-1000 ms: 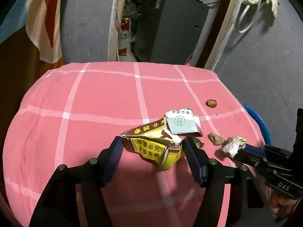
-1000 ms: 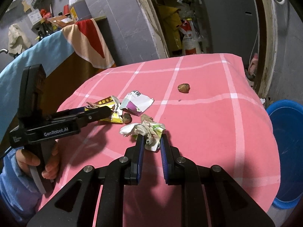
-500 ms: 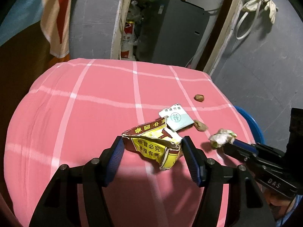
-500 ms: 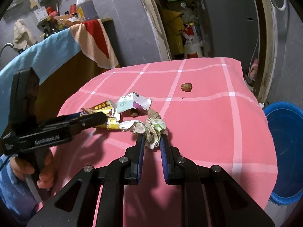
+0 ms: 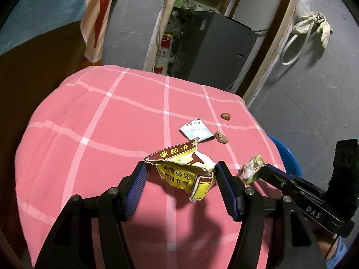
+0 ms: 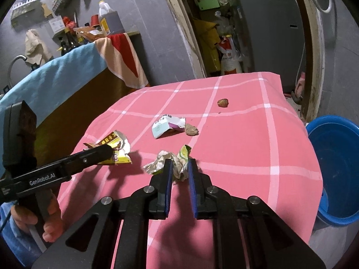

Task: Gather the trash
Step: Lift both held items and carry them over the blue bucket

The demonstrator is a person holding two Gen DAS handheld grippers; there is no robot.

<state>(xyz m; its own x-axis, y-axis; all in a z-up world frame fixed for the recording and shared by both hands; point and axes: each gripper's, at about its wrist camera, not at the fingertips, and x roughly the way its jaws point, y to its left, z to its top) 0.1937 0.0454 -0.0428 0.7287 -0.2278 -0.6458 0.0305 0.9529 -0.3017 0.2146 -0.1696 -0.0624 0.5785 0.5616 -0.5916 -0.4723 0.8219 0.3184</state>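
A torn yellow and red snack packet (image 5: 177, 168) hangs above the pink checked tablecloth (image 5: 101, 134), and my left gripper (image 5: 180, 174) is shut on its two ends. In the right wrist view the same packet (image 6: 116, 143) shows beside the left gripper's finger (image 6: 98, 154). My right gripper (image 6: 180, 165) pinches a crumpled white and green paper wad (image 6: 160, 160), its jaws still closing tighter. That wad (image 5: 251, 170) also shows at the right gripper's tip in the left wrist view. A white and teal packet (image 5: 196, 132) and two brown scraps (image 5: 221, 137) (image 5: 225, 116) lie on the cloth.
A blue basin (image 6: 336, 168) stands on the floor past the table's right edge. A grey cabinet (image 5: 215, 49) and bags fill the doorway behind the table. Towels (image 6: 121, 58) hang over a counter at the left. A person's hand (image 6: 51, 219) holds the left gripper.
Both grippers have drawn back and risen with their loads. The yellow packet and the paper wad are now clear of the white packet and the brown scraps, which stay on the cloth.
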